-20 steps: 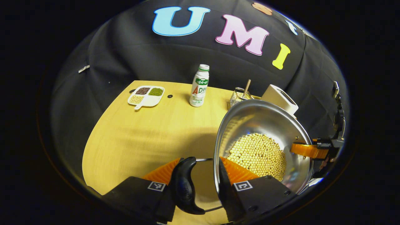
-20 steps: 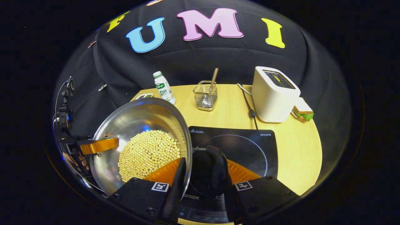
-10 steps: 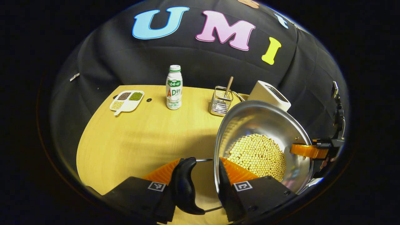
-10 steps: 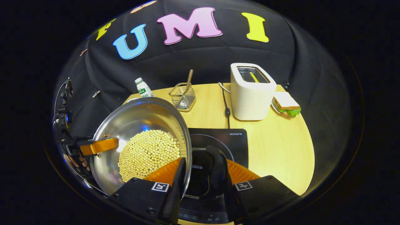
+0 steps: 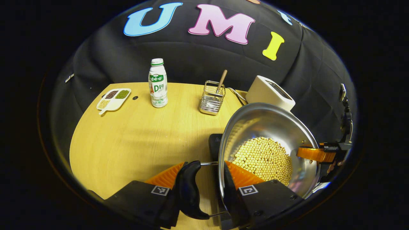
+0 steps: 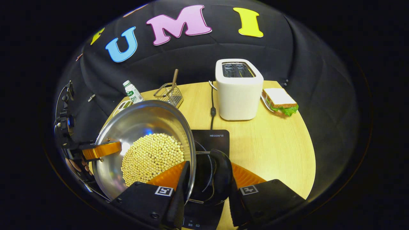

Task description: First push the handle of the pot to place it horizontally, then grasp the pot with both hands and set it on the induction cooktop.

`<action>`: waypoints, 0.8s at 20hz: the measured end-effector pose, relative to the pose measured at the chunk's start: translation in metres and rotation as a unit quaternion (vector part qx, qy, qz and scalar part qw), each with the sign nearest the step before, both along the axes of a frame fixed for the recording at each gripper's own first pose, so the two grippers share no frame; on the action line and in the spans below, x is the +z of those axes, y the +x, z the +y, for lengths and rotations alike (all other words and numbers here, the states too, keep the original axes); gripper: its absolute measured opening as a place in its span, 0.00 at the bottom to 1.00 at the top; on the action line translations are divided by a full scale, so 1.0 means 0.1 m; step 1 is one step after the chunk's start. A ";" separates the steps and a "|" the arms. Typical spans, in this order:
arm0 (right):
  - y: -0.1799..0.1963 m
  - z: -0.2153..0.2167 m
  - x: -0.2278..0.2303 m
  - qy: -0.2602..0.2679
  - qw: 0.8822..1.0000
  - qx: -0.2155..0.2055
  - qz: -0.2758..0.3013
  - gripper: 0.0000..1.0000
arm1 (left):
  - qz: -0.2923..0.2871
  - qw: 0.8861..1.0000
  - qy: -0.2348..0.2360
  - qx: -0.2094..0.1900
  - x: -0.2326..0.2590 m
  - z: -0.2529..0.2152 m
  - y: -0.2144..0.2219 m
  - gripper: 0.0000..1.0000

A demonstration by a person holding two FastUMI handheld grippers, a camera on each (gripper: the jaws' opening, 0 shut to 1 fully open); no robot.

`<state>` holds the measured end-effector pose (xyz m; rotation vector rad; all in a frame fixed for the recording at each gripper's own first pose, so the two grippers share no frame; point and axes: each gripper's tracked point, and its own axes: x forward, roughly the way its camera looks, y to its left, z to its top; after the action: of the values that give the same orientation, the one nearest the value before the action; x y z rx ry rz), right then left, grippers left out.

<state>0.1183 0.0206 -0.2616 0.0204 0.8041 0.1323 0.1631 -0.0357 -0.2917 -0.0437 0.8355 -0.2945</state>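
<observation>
A steel pot point(image 5: 265, 123) full of pale beans point(image 5: 262, 158) is held between both grippers. My left gripper point(image 5: 204, 172) is shut on the pot, clamping its black handle point(image 5: 188, 188) and rim, with one finger inside the wall. My right gripper point(image 6: 207, 172) is shut the same way on the opposite black handle point(image 6: 220, 179) and the pot's rim point(image 6: 188, 140). Each gripper's far finger shows across the bowl. The black induction cooktop point(image 6: 214, 139) lies on the table right under the pot, partly hidden by it; its corner point(image 5: 214, 143) peeks out beside the rim.
On the wooden table point(image 5: 134, 137) stand a white bottle point(image 5: 157, 83), a wire basket point(image 5: 212, 99) with a stick, a divided dish point(image 5: 113, 99) and a white toaster point(image 6: 238, 89) with its cable point(image 6: 212, 108). A sandwich point(image 6: 280, 101) lies beside the toaster.
Both grippers have carried the pot to the right across the table. The cooktop now sits more beneath the pot, and its corner has come into the left gripper view.
</observation>
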 end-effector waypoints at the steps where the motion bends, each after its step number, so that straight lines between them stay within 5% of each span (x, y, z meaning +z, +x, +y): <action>1: 0.01 -0.04 -0.03 0.000 1.000 -0.002 0.002 0.60 | 0.005 1.000 -0.001 -0.001 -0.04 -0.04 0.01 0.64; 16: 0.11 -0.31 -0.32 0.007 1.000 -0.012 0.003 0.57 | 0.028 0.999 -0.016 0.003 -0.44 -0.28 0.05 0.65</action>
<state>0.1293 -0.0105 -0.2935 0.0442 0.8088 0.1153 0.1681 -0.0635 -0.3357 -0.0858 0.8856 -0.3019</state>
